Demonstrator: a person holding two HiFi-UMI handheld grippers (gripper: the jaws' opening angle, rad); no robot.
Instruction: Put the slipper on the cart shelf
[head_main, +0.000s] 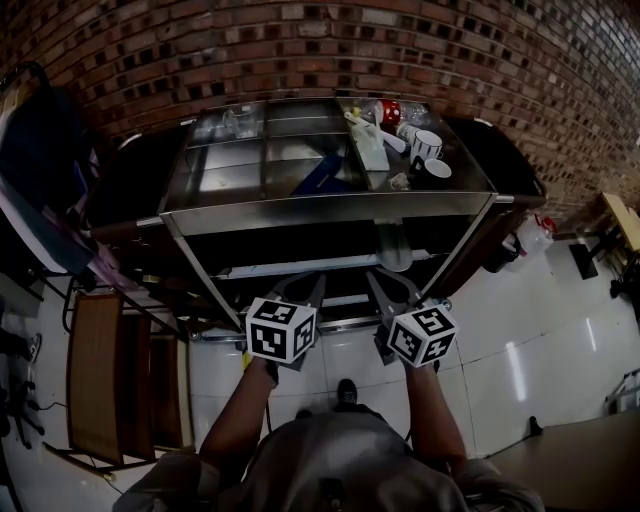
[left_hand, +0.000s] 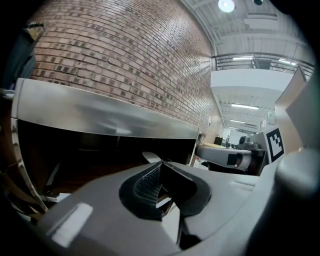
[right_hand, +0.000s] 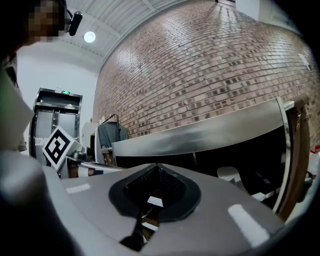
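Note:
A grey slipper (head_main: 394, 248) lies on the middle shelf of the steel cart (head_main: 330, 206), towards its right side. Its pale edge shows past the jaws in the left gripper view (left_hand: 150, 156) and in the right gripper view (right_hand: 227, 173). My left gripper (head_main: 311, 281) is held in front of the cart's lower shelves, its jaws shut with nothing between them (left_hand: 160, 163). My right gripper (head_main: 373, 279) is beside it, just short of the slipper, also shut and empty (right_hand: 157, 166). Both point at the cart's open front.
The cart's top shelf holds white mugs (head_main: 427, 146), a red-and-white container (head_main: 389, 110), a blue object (head_main: 320, 176) and glassware. A brick wall (head_main: 300, 40) stands behind the cart. A wooden frame (head_main: 100, 375) stands on the floor at the left, and dark bags hang above it.

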